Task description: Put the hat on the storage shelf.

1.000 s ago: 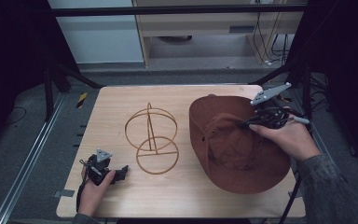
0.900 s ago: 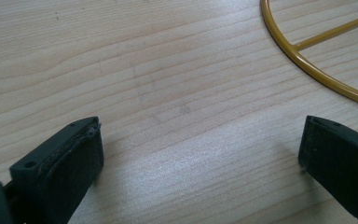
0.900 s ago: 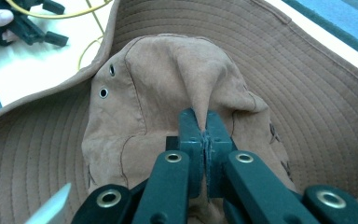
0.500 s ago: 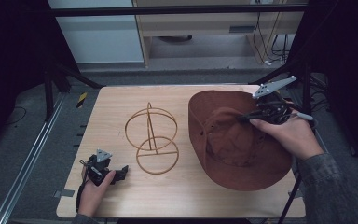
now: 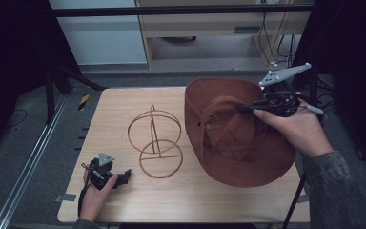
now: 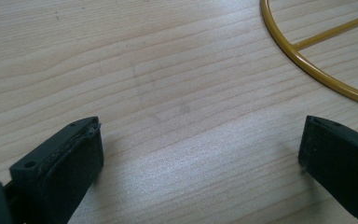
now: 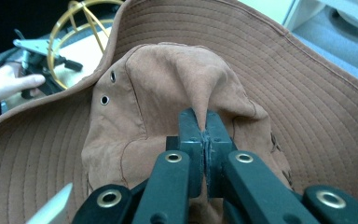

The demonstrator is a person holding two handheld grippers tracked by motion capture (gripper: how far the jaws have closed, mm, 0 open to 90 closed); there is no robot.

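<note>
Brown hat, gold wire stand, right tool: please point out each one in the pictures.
Brown hat (image 5: 262, 162): high view, on the wide brim near the person.
Gold wire stand (image 5: 161, 158): high view, on the round base ring.
Right tool (image 7: 204, 122): right gripper view, where its tips pinch the hat's crown.

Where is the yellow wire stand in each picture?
High view: the yellow wire stand stands mid-table, left of the brown hat.
Left gripper view: its base ring curves across the top right corner.
Right gripper view: top left, behind the hat's brim.
Shared landmark: the wooden table.
</note>
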